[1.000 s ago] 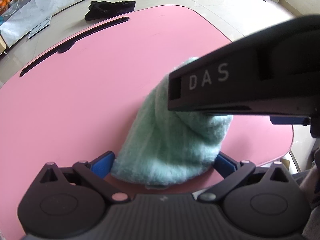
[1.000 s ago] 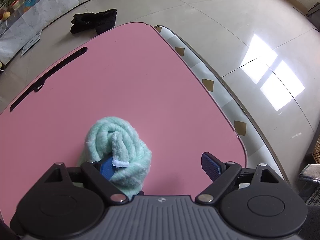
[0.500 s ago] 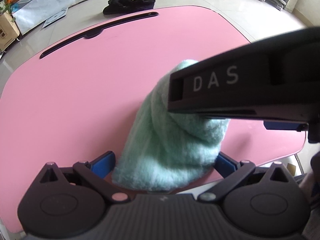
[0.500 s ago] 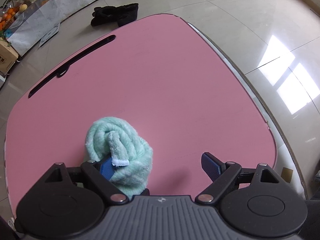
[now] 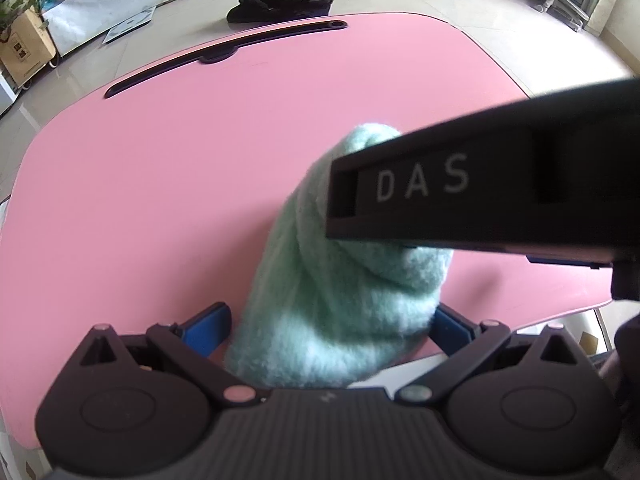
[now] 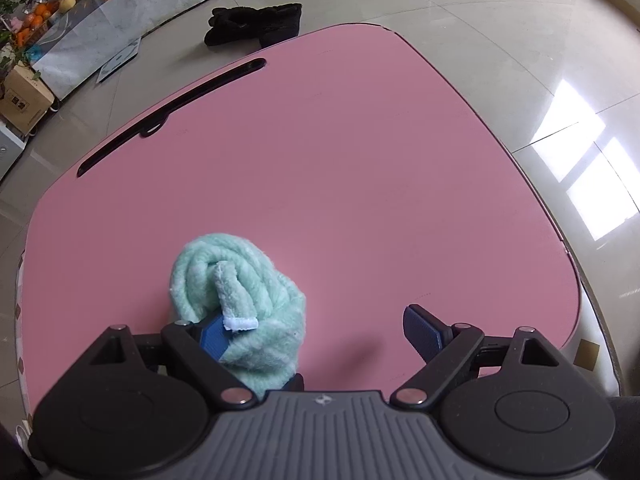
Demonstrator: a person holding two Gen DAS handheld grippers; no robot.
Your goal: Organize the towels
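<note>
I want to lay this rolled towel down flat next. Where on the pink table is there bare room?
The pink table is bare from the green towel out to the dark slot at its far edge, and across to its right rim. Only the near edge is crowded: the towel lies there between both grippers.

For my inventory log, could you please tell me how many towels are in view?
1: a rolled mint-green towel near the pink table's front edge, between both claws. Others may lie out of frame.
</note>
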